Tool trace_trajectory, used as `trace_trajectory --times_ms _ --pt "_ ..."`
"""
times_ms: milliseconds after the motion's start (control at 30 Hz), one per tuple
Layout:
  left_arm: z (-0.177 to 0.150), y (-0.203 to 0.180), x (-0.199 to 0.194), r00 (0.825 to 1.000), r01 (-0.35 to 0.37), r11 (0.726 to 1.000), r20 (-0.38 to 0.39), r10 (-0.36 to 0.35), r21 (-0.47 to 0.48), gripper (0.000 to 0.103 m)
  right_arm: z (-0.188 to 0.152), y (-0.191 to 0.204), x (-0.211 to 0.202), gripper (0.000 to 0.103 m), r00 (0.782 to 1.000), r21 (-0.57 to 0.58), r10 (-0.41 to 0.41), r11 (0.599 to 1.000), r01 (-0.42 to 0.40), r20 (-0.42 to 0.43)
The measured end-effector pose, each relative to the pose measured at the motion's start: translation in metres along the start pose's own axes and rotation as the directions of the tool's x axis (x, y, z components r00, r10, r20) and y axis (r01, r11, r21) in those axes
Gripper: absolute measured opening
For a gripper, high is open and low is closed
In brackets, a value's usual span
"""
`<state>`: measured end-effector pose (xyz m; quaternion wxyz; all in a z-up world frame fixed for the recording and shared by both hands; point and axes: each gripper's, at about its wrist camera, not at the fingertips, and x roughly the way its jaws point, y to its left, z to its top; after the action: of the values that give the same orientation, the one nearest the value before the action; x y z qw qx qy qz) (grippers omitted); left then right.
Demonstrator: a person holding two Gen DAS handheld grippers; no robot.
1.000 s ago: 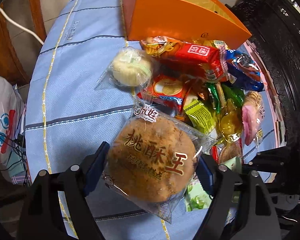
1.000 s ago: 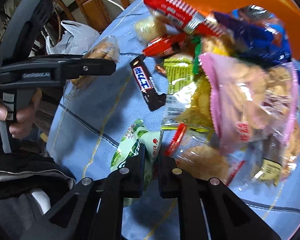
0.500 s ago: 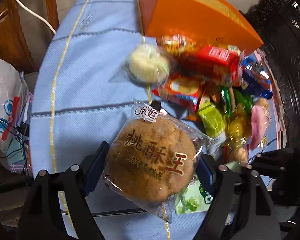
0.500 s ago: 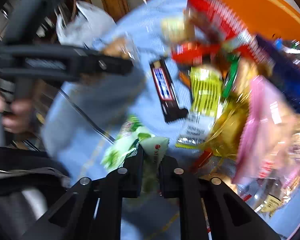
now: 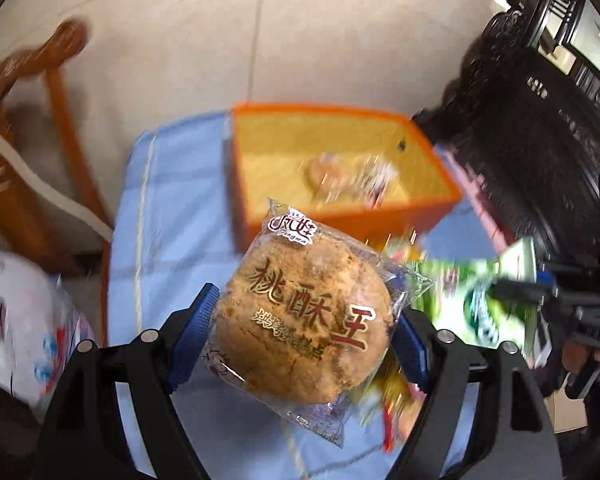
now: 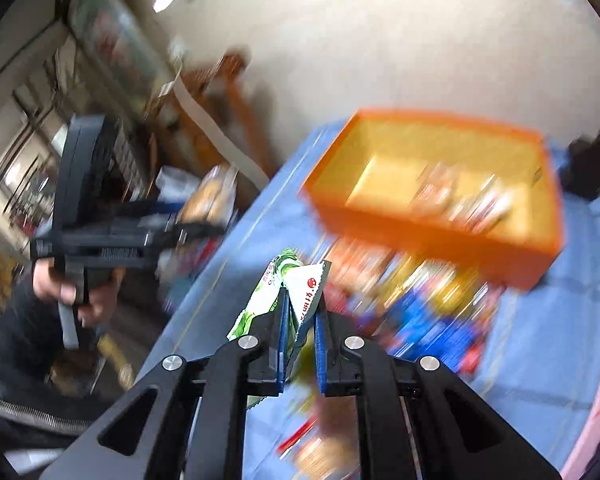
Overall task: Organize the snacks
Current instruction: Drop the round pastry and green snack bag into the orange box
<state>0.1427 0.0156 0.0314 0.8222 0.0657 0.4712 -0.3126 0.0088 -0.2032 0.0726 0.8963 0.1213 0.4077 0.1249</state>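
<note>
My left gripper (image 5: pixel 304 320) is shut on a round brown walnut cake in a clear wrapper (image 5: pixel 304 312), held in the air above the blue tablecloth (image 5: pixel 168 208). My right gripper (image 6: pixel 302 312) is shut on a green and white snack packet (image 6: pixel 296 288); that packet (image 5: pixel 480 292) also shows at the right of the left wrist view. The orange box (image 5: pixel 340 168) stands open at the far end of the table with a few wrapped snacks inside. In the right wrist view the orange box (image 6: pixel 440 192) lies ahead, and the left gripper (image 6: pixel 196 224) with the cake is at the left.
A blurred heap of mixed snack packets (image 6: pixel 412 292) lies on the cloth in front of the box. A wooden chair (image 5: pixel 40 120) and a white plastic bag (image 5: pixel 16 320) stand left of the table. Dark carved furniture (image 5: pixel 540 120) is at the right.
Both grippers have risen off the table with their snacks and tilted up, so the open top of the orange box and the floor beyond now show. The snack heap has dropped low in both views.
</note>
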Motion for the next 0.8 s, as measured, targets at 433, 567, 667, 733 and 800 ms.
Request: trace_trajectory --times_ms 433,567,667,733,800 --pt "0.121 -0.019 0.195 0.976 -0.072 0.992 -0.211 0.050 -0.099 0.079 0.051 -0.177 0.112 0.011 0.976 0.317 -0.200 0.924 0.216 -0.083" --pt "0.108 -0.022 0.223 0.953 -0.123 0.990 -0.285 0.099 -0.065 0.089 0.036 -0.192 0.111 0.034 0.969 0.369 -0.233 0.896 0.248 -0.085" --pt "0.104 -0.027 0.209 0.957 -0.182 0.983 -0.230 0.177 -0.001 0.095 0.026 -0.174 0.088 0.065 0.956 0.359 -0.291 0.890 0.281 -0.026" --pt "0.100 -0.026 0.187 0.961 -0.199 0.980 -0.190 0.199 0.016 0.095 0.020 -0.151 0.071 0.083 0.932 0.312 -0.363 0.889 0.337 0.027" --pt "0.091 -0.021 0.165 0.969 -0.194 0.981 -0.153 0.193 0.011 0.098 0.011 -0.133 0.057 0.095 0.917 0.243 -0.394 0.897 0.369 0.061"
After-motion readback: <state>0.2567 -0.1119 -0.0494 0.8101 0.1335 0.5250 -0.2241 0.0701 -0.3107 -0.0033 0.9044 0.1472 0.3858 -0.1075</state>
